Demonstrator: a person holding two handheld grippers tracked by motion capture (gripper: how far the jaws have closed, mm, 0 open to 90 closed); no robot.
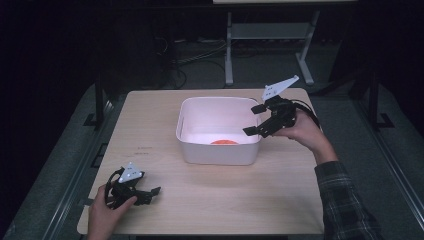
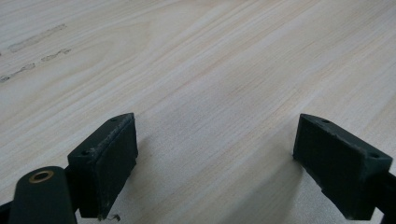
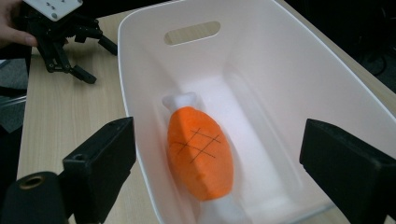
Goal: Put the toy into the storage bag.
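A white plastic tub (image 1: 218, 152) stands on the wooden table (image 1: 150, 125), right of centre. An orange plush drumstick with white ends (image 3: 200, 154) lies on the tub's floor; from above its orange top (image 1: 224, 142) peeks over the near wall. My right gripper (image 1: 253, 120) hovers over the tub's right rim, open, with nothing between its jaws; in the right gripper view (image 3: 224, 161) they frame the toy from above. My left gripper (image 1: 150, 195) rests open at the table's front left corner, over bare wood (image 2: 210, 163); it also appears far off as the left gripper (image 3: 100, 63).
The tub (image 3: 140, 28) has a handle slot (image 3: 191, 32) in its far wall. Faint pencil marks (image 2: 37, 39) lie on the wood left of the tub. Behind the table are a white desk frame (image 1: 230, 50) and floor cables (image 1: 185, 55). The surroundings are dark.
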